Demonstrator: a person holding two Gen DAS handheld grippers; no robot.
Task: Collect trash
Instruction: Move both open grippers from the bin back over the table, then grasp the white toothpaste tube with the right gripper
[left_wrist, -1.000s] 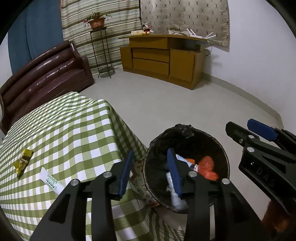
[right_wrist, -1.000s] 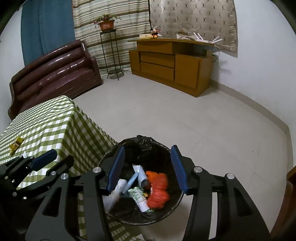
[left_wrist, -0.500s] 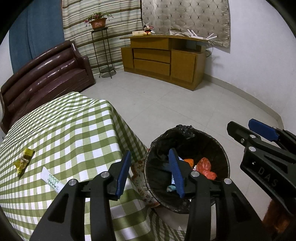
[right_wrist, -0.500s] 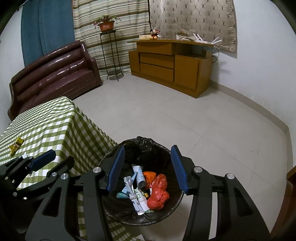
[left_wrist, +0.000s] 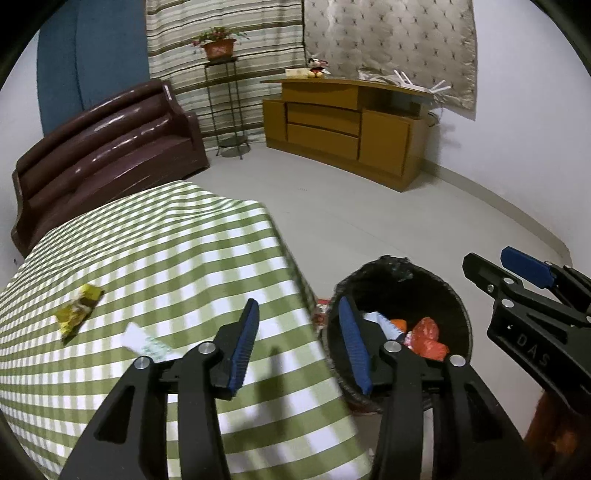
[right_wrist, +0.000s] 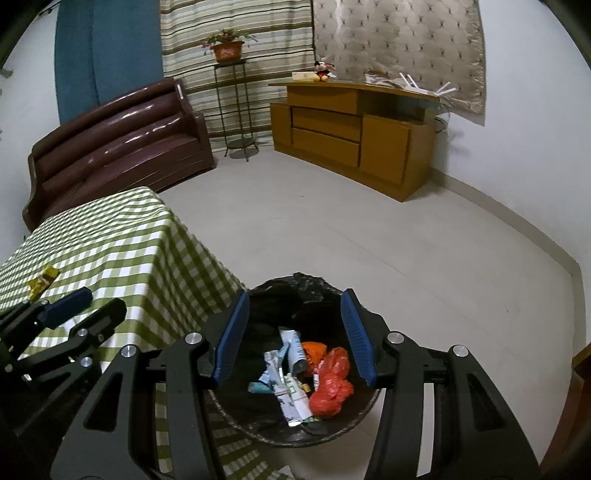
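A round bin (left_wrist: 462, 314) with a black liner stands on the floor beside the table (left_wrist: 166, 240), which has a green checked cloth. Inside the bin (right_wrist: 306, 279) lie crumpled wrappers (right_wrist: 288, 365) and a red plastic bag (right_wrist: 330, 384). On the cloth are a yellow wrapper (left_wrist: 77, 314) and a white sachet (left_wrist: 146, 343). My left gripper (left_wrist: 301, 347) hangs over the table's edge next to the bin, its jaws opening with nothing between them. My right gripper (right_wrist: 293, 336) hovers open above the bin, holding nothing. Each gripper shows at the edge of the other's view.
A brown leather sofa (left_wrist: 107, 155) stands behind the table. A wooden cabinet (left_wrist: 343, 125) and a metal plant stand (left_wrist: 225, 107) line the far wall. Pale tiled floor (right_wrist: 351, 229) stretches beyond the bin.
A white piece of trash dropped to the bottom of the bin. My left gripper swung left from above the bin towards the table, with its jaws wider. The right gripper stayed put.
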